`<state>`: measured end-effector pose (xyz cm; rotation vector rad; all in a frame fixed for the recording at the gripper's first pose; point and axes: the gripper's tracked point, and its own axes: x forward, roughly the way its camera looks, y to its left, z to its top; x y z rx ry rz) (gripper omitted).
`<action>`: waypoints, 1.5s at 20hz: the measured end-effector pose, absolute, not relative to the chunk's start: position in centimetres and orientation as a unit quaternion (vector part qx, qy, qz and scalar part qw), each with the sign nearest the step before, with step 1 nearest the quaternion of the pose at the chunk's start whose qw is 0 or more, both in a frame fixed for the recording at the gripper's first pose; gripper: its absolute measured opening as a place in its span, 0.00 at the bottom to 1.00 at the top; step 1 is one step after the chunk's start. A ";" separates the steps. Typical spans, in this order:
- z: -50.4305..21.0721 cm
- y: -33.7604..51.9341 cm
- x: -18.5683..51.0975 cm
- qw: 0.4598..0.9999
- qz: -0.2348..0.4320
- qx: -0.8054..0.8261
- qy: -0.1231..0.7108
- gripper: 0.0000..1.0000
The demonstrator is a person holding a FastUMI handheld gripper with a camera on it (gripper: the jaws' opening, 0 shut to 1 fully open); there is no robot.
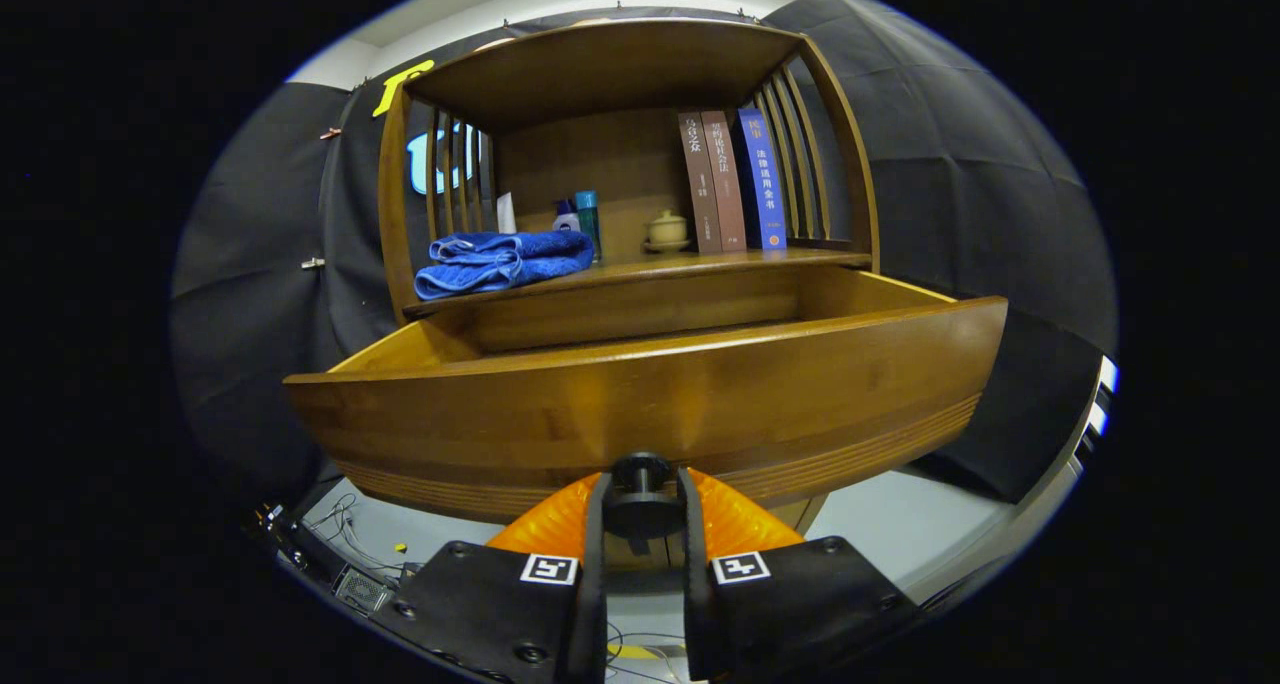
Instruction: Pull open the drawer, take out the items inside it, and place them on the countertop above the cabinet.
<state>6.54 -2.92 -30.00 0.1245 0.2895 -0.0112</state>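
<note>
On the countertop point(640, 264), a folded blue towel point(500, 259) lay leftmost, books point(728, 179) to the right. Below, the drawer point(650, 394) stood pulled out because I had the gripper point(641, 504) clenched on its knob point(641, 486); its contents were hidden from me.

A recording booth staged as a home study; black cloth walls point(960, 164) surround a wooden cabinet point(620, 74); books point(730, 179), a folded towel point(500, 259) and loose cables point(345, 529) on the floor.
</note>
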 end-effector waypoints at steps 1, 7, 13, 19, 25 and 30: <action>-30.4 -2.9 6.3 0.987 -0.006 0.059 0.149 0.34; -30.4 -2.8 6.6 0.988 -0.004 0.049 0.145 0.35; -29.2 -3.8 5.8 0.988 -0.007 0.041 0.151 1.00; -21.5 -5.9 3.8 0.988 -0.021 0.045 0.145 0.97; -13.2 -7.0 6.7 0.987 -0.018 0.061 0.148 0.98; -13.9 -7.2 13.0 0.968 -0.008 0.034 0.250 0.98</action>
